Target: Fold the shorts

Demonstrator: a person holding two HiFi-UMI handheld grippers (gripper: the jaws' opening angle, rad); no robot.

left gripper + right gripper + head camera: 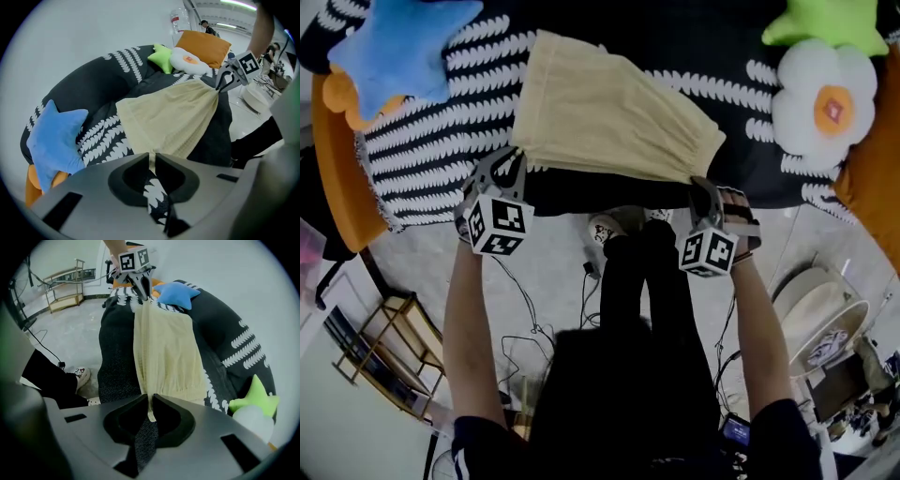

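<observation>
Pale yellow shorts (609, 112) lie spread over the front of a black sofa (441, 141) with a white leaf pattern. My left gripper (517, 161) is shut on the shorts' near left corner, and cloth shows pinched between its jaws (152, 157). At the near right corner my right gripper (701, 183) is shut on the hem, with a strip of cloth in its jaws (150, 399). The shorts (168, 117) stretch between both grippers, the right gripper (224, 80) showing at their far corner. From the other side, the left gripper (143, 287) holds the far end of the shorts (164, 348).
A blue star cushion (398, 47) lies at the sofa's left, a green star (830, 21) and a white flower cushion (825, 98) at its right. The person's black-clad legs (642, 281) stand against the sofa's front. A wooden shelf (389, 347) and cables lie on the floor.
</observation>
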